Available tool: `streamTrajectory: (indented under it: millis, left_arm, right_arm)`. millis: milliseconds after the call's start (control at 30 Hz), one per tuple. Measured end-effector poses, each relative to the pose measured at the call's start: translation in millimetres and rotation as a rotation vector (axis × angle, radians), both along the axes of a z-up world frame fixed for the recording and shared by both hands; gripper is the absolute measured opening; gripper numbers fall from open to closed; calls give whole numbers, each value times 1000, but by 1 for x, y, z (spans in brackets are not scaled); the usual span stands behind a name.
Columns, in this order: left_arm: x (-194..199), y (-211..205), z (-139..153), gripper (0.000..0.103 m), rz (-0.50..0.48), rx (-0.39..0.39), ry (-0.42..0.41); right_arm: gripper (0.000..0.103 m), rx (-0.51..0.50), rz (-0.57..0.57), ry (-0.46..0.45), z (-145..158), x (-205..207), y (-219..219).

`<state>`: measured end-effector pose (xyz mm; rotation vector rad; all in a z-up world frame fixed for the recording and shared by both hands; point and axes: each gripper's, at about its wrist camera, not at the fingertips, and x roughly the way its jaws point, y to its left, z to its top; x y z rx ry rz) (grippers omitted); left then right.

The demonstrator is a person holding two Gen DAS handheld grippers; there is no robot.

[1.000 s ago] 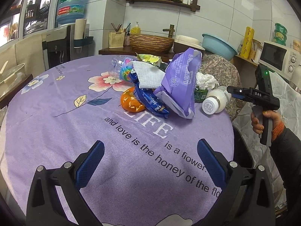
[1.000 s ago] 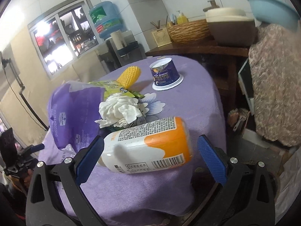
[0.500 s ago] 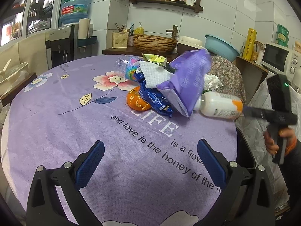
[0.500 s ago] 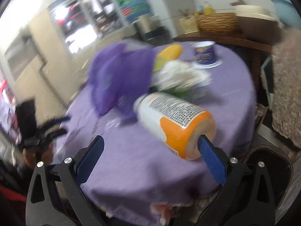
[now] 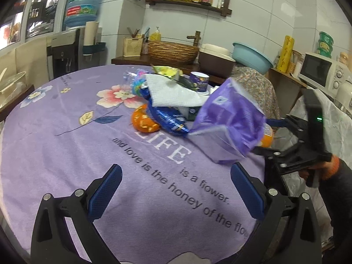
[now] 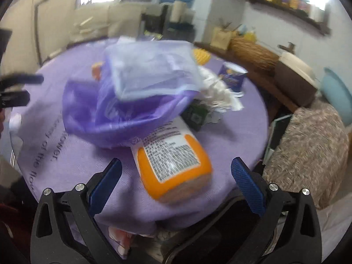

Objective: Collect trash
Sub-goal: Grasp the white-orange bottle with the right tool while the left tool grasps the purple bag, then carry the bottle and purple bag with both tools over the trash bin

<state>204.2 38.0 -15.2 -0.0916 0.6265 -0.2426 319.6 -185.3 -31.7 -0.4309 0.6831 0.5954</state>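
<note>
A heap of trash lies on the purple tablecloth (image 5: pixel 66 145): an orange peel (image 5: pixel 144 122), a blue wrapper (image 5: pixel 169 118), a white paper towel (image 5: pixel 173 92), a paper cup (image 5: pixel 199 80) and a purple plastic bag (image 5: pixel 231 121). A white bottle with an orange base (image 6: pixel 173 162) lies at the table's edge, its top under the purple bag (image 6: pixel 127 101). My right gripper (image 6: pixel 176 176) is open, with the bottle's base between its fingers and touching neither. My left gripper (image 5: pixel 176 189) is open over bare cloth, short of the heap.
A chair with a flowered cover (image 6: pixel 308 145) stands close beside the table. A dark bin (image 6: pixel 220 226) sits below the table's edge. Behind are a counter with a wicker basket (image 5: pixel 173 50), a microwave (image 5: pixel 319 72) and a water dispenser (image 5: pixel 66 50).
The right gripper swung round to the bottle's orange base. The bottle turned and slid along the table's edge, and the purple bag tipped over onto it. The left gripper barely moved.
</note>
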Motion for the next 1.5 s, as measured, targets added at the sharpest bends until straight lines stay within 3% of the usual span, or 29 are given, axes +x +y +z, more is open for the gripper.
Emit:
streamTrajectory:
  millis: [100,133,167,267,400,533,667,733,900,1200,1500]
  left_arm:
    - [-1,-13,4,98,-43,30,-16]
    - [0,-16,5,98,-55,37,-18]
    - [1,-17,6,98,-62,40,-16]
    - [11,-16,11,98,-66,-23,11]
    - [22,-19,10,97,-72,-106,50]
    - [33,-27,2,75,-49,-120,109]
    - [46,-27,-7,62,-21,-176,158]
    - [50,-33,-11,45,-32,-176,189]
    - [49,-42,-15,23,-25,-172,188]
    - [33,-30,-4,16,-10,-192,135]
    - [5,-26,32,16,-28,-192,3]
  right_arm:
    - [92,12,30,6,-1,10,7]
    - [79,23,39,25,-1,14,7]
    - [74,30,39,53,-2,17,9]
    - [64,44,41,91,-6,15,11]
    - [63,48,20,85,-8,5,14]
    - [63,74,3,88,-8,-2,13]
    - [63,79,-11,76,-9,-9,15]
    - [63,93,-25,77,-10,-11,15]
    - [63,86,-29,42,-11,-21,21]
    - [63,174,-79,48,-12,-35,12]
    - [62,241,-104,38,-5,-63,-2]
